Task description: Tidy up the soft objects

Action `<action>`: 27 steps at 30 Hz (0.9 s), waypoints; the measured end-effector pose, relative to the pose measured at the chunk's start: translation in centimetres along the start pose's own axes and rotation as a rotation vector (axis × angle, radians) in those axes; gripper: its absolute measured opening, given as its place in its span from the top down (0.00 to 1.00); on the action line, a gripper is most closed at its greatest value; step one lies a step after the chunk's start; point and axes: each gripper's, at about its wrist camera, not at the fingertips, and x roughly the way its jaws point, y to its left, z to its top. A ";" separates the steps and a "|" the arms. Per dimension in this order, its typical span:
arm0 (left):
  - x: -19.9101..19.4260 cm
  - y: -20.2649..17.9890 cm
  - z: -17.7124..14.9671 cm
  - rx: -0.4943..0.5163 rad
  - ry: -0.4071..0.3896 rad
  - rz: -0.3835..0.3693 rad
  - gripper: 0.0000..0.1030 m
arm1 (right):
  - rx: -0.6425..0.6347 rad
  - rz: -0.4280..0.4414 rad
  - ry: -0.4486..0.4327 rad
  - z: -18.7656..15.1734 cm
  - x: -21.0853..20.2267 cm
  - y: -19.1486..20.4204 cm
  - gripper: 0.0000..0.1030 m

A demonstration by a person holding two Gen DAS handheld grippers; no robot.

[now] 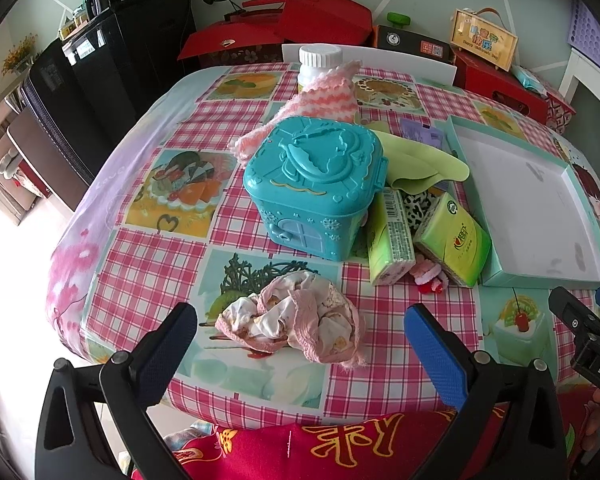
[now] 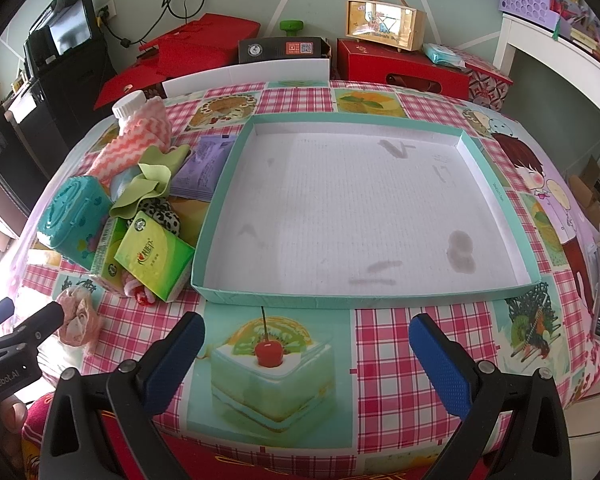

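A: So where was the left gripper (image 1: 300, 332)?

B: Spread wide, holding nothing, low over the near table (image 1: 156, 264) edge, with the crumpled pink cloth (image 1: 296, 322) lying right between its fingers, not pinched.

A: And the right gripper (image 2: 306, 344)?

B: Also released and empty, hovering in front of the shallow teal tray (image 2: 496, 196), which had nothing in it.

A: Other soft stuff?

B: Piled left of the tray: a green cloth (image 1: 416, 160) and a pink striped cloth (image 1: 320, 96) behind the teal toy box (image 1: 316, 184), with the tissue packs (image 1: 452, 240) beside it.
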 end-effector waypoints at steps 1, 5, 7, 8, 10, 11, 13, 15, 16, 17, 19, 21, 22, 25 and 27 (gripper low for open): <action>0.0 0.0 0.0 0.000 0.000 0.000 0.00 | 0.000 0.000 0.000 0.0 0.0 0.0 0.00; 0.0 0.0 0.0 0.000 0.000 -0.001 0.00 | 0.000 0.000 0.000 0.1 0.0 0.0 0.00; 0.0 0.0 0.0 0.000 0.001 -0.001 0.00 | 0.000 0.000 0.000 0.1 0.0 0.1 0.00; 0.1 0.0 0.0 -0.001 0.003 -0.002 0.00 | 0.000 -0.001 0.001 0.1 0.0 0.1 0.00; 0.1 0.1 -0.1 -0.004 0.005 -0.006 0.00 | 0.000 -0.001 0.002 0.0 0.0 0.0 0.00; 0.1 0.1 -0.1 -0.005 0.006 -0.009 0.00 | 0.000 -0.001 0.002 0.0 0.0 0.0 0.00; 0.2 0.3 0.0 -0.010 0.009 -0.014 0.00 | 0.000 -0.001 0.002 0.0 0.1 0.0 0.00; 0.1 0.6 0.0 -0.021 0.010 -0.031 0.00 | 0.000 -0.001 0.002 0.1 0.0 0.1 0.00; -0.1 0.9 0.1 -0.029 0.007 -0.046 0.00 | 0.000 0.001 0.002 0.1 0.0 0.0 0.00; -0.3 1.2 0.1 -0.035 -0.001 -0.058 0.00 | 0.000 0.003 0.002 0.1 0.0 0.0 0.00; -0.5 1.6 0.1 -0.029 -0.008 -0.050 0.00 | -0.007 0.028 -0.015 -0.2 -0.1 -0.1 0.00; -0.4 2.1 0.0 -0.020 -0.002 -0.030 0.00 | -0.024 0.057 -0.031 -0.1 -0.3 0.3 0.00; -0.2 2.4 0.0 -0.024 0.004 -0.030 0.00 | -0.040 0.073 -0.037 -0.1 -0.3 0.6 0.00; 0.4 3.1 0.0 -0.044 0.031 -0.059 0.00 | -0.089 0.108 -0.047 -0.1 -0.4 1.7 0.00; 0.9 3.1 0.0 -0.043 0.050 -0.076 0.00 | -0.136 0.132 -0.060 0.0 -0.5 2.7 0.00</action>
